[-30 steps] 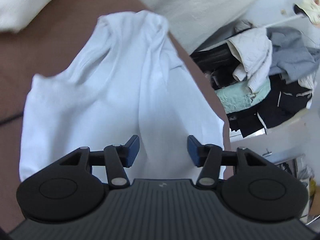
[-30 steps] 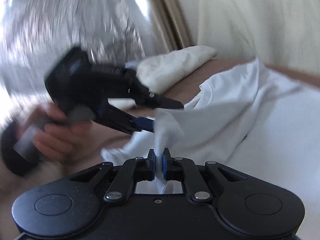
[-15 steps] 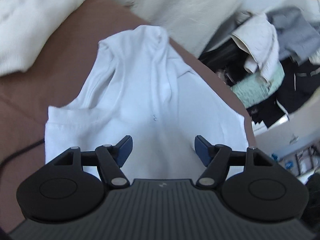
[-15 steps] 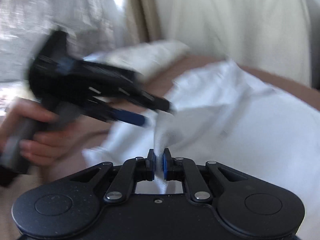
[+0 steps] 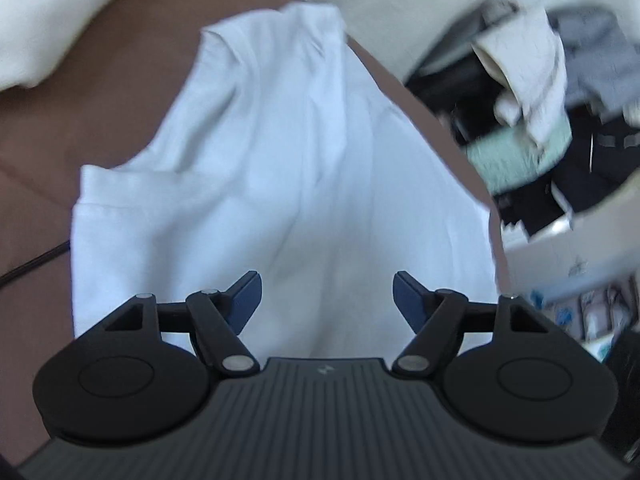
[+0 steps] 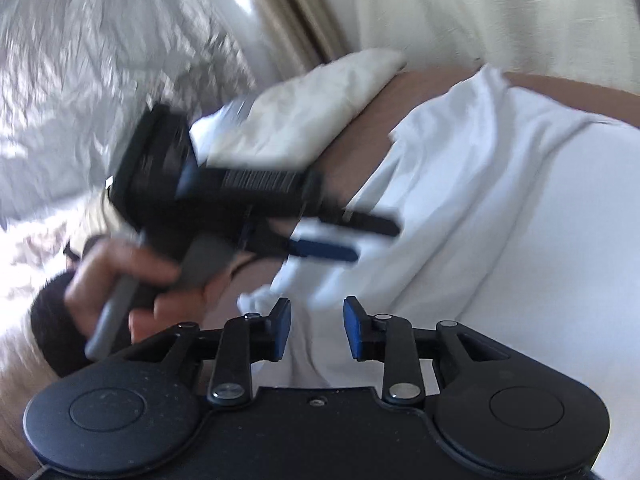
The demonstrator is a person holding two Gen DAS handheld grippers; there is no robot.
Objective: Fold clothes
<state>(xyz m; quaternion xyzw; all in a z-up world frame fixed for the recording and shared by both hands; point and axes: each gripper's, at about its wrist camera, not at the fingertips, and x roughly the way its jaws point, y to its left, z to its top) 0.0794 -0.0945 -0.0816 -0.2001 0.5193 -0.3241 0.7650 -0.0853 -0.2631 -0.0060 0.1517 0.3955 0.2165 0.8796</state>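
We see soft daylight glaring at the right wrist view's left edge; both views blur, bending toward their edges.

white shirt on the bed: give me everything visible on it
The white shirt looks like soft knit cotton, plain with stitched hems. It lies spread but rumpled on the brown sheet, long creases running along it, one corner bunched near the right gripper. Both grippers are open above it; whether either touches the cloth is unclear.

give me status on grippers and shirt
Left gripper open above the shirt. Right gripper open, holding nothing. Shirt lies rumpled on the brown bed. Nothing in the way.
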